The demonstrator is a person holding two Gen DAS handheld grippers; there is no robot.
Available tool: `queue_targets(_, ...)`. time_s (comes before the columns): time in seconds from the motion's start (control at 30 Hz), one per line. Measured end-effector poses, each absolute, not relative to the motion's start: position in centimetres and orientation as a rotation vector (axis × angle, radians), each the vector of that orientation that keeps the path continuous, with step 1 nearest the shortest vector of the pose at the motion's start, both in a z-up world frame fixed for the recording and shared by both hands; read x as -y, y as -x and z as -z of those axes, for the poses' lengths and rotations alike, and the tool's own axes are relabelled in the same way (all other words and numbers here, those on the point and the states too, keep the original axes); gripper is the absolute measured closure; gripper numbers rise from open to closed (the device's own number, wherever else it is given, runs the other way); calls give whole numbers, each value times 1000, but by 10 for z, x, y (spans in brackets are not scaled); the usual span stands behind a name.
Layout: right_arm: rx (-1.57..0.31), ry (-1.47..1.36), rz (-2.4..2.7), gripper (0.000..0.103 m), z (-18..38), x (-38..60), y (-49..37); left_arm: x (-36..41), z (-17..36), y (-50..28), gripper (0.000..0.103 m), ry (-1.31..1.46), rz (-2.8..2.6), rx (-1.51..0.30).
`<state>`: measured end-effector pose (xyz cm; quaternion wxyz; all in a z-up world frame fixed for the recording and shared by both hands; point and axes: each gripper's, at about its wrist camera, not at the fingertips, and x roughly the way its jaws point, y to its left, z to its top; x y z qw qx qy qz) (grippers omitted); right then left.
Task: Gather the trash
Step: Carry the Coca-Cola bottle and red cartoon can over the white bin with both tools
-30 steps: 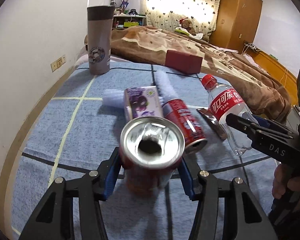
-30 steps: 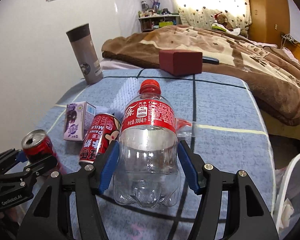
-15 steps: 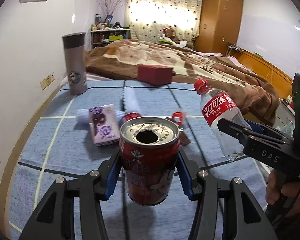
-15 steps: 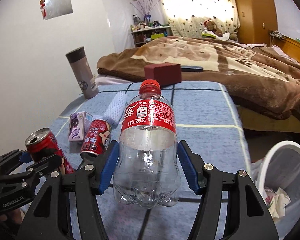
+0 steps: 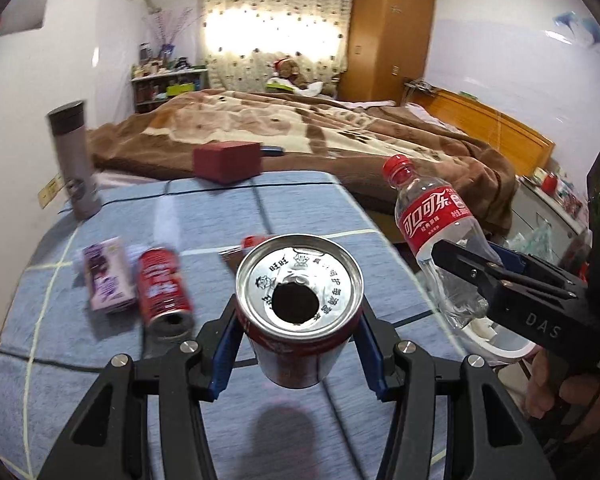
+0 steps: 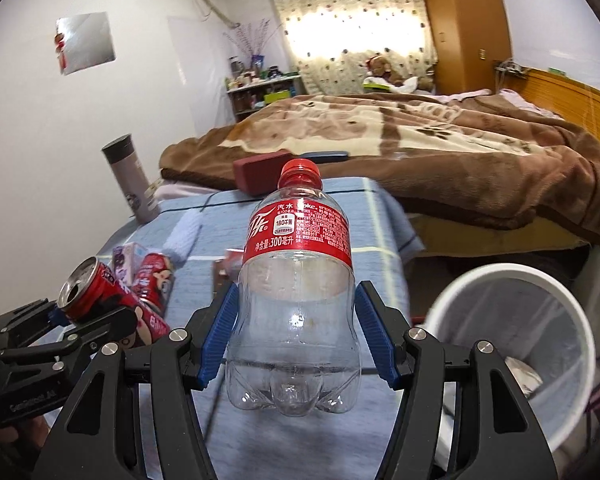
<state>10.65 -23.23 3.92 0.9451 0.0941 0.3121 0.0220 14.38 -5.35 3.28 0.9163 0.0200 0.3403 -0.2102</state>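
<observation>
Two grippers, each clamped on one piece of trash, above a blue table.

Largest to smallest: the blue table [image 5: 300,204] carries the remaining litter near its left edge; the white bin [image 6: 512,344], lined with a clear bag, stands off the table's right edge. The grey flask [image 5: 74,160] stands upright at the far left corner, and the red box [image 5: 226,161] sits at the far edge. The right gripper [image 6: 296,338] presses its blue pads on the lower body of the clear bottle [image 6: 296,280], upright, red cap on, off the table and just left of the bin. The left gripper [image 5: 296,352] grips the open can [image 5: 298,308], mouth up, clear of the table. A second can [image 5: 162,290] lies on its side, touching the purple carton [image 5: 106,276].
</observation>
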Motion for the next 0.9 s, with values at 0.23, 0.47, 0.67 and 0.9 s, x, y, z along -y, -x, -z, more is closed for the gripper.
queue_targets(0.23, -629, -220, 40, 41, -37, 273, -91, 111, -33, -142, 48, -75, 539, -707)
queue_targets(0.47, -634, -249, 117, 41, -31, 306, -80, 160, -29, -139, 48, -111, 628, -724)
queue_targets(0.67, -645, -271, 182, 41, -26, 333, -73, 204, -23, -139, 48, -121, 702, -748)
queue_targets(0.9, -712, -293, 256, 41, -5, 366, -72, 252, -5, -139, 48, -158, 766, -797)
